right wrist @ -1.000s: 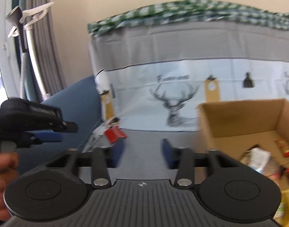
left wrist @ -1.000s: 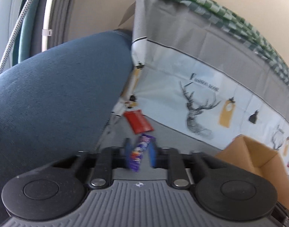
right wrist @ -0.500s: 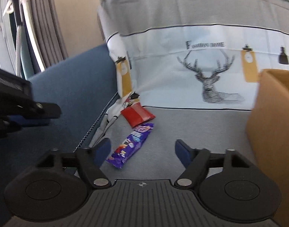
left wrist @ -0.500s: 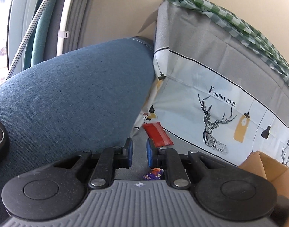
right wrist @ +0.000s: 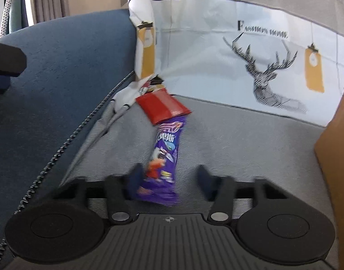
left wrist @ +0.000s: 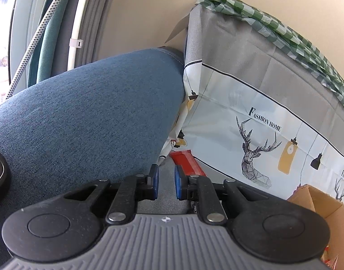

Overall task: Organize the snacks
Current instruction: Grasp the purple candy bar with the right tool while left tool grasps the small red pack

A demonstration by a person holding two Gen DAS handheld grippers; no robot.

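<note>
A purple snack wrapper (right wrist: pixel 166 148) lies on the grey seat, its near end between the blurred fingers of my right gripper (right wrist: pixel 170 182). The jaws are closing; the left finger is at the wrapper and the right finger stands apart from it. A red snack packet (right wrist: pixel 163 105) lies just beyond, touching the purple one's far end. In the left wrist view the red packet (left wrist: pixel 187 162) sits past my left gripper (left wrist: pixel 166 181), which is shut with nothing between its blue pads. The purple wrapper is hidden in that view.
A blue sofa armrest (left wrist: pixel 82 117) rises on the left. The deer-print cover (right wrist: pixel 261 72) hangs over the backrest behind the snacks. A cardboard box (right wrist: pixel 336 157) stands on the seat at right, also seen as box (left wrist: pixel 318 204). A cord (right wrist: pixel 66 144) runs along the armrest seam.
My left gripper let go of the purple wrapper and closed with nothing in it. My right gripper came down and forward to the wrapper, spread its jaws wide, then narrowed them around it.
</note>
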